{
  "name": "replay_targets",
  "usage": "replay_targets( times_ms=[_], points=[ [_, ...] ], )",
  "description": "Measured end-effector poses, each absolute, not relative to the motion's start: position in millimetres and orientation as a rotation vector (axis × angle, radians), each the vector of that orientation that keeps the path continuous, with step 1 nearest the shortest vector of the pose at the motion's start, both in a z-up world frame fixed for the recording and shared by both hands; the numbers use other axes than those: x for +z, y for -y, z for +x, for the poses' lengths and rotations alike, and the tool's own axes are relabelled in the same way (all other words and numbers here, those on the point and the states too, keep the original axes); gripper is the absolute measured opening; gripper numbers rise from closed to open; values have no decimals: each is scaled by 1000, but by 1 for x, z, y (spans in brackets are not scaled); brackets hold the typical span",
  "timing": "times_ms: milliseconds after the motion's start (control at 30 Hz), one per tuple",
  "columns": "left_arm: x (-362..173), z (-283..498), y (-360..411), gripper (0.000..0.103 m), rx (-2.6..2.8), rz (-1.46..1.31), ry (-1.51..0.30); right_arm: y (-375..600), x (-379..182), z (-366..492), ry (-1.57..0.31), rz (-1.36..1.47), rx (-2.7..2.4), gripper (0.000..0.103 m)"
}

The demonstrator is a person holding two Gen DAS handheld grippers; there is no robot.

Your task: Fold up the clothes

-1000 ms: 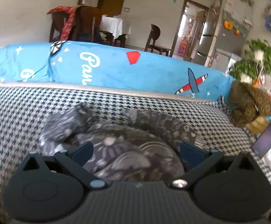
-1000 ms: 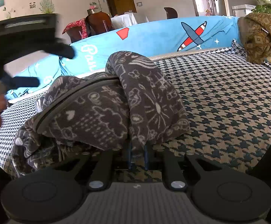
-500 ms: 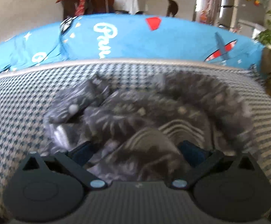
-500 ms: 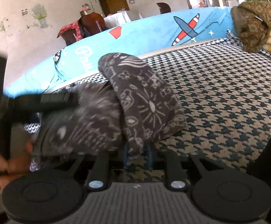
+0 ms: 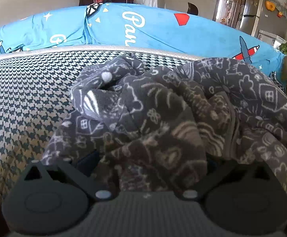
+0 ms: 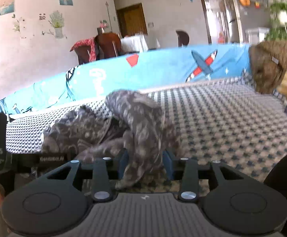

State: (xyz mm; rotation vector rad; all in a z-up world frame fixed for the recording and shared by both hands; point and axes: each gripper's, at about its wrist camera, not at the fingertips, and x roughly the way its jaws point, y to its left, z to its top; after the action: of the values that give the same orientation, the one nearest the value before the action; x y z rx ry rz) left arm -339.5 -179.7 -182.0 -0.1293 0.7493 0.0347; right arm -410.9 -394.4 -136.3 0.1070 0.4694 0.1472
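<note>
Daylight is entering from the doorway [image 5: 227, 2] at the far right and is lighting the room brightly. Both views are showing strong fisheye bending: the blue cover [image 5: 153, 29] is curving into an arc, and dark vignette is filling the corners. The left wrist view is rendering sharply; the garment [image 5: 163, 114] print is reading clearly, with shadow pooling in its folds. The right wrist view is smearing with motion blur across the garment [image 6: 139, 122], the checked cover [image 6: 232, 118] and the plant [image 6: 285, 19]. The doorway [image 6: 214, 15] there is glaring white.
</note>
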Motion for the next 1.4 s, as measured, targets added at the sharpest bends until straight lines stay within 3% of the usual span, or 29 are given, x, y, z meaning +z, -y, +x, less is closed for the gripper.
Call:
replay_targets(
  times_ms=[367, 700, 733, 767, 833, 867, 900, 1133, 1300, 1400],
  points=[
    [-184, -344, 176, 103, 24, -153, -725, 375, -113, -369, -442, 16, 230, 63],
    [-186, -343, 175, 103, 19, -165, -715, 345, -134, -331, -502, -76, 238, 63],
    [-186, -343, 175, 103, 19, -166, -715, 344, -136, -330, -500, -79, 225, 62],
    [-186, -343, 175, 103, 19, -166, -714, 345, -137, -329, -497, -78, 212, 55],
    [-186, -343, 175, 103, 19, -166, -714, 349, -138, -328, -494, -69, 185, 35],
    [-187, -343, 175, 103, 19, -166, -713, 353, -137, -328, -490, -58, 163, 20],
    [-187, -343, 176, 103, 19, -166, -713, 359, -135, -331, -480, -35, 141, 13],
    [-187, -342, 176, 103, 19, -167, -713, 401, -123, -358, -406, 102, -36, 11],
    [-186, -343, 175, 103, 18, -167, -713, 446, -130, -366, -484, 269, -209, 11],
    [-186, -343, 175, 103, 18, -167, -713, 466, -136, -374, -530, 308, -254, 17]
  ],
)
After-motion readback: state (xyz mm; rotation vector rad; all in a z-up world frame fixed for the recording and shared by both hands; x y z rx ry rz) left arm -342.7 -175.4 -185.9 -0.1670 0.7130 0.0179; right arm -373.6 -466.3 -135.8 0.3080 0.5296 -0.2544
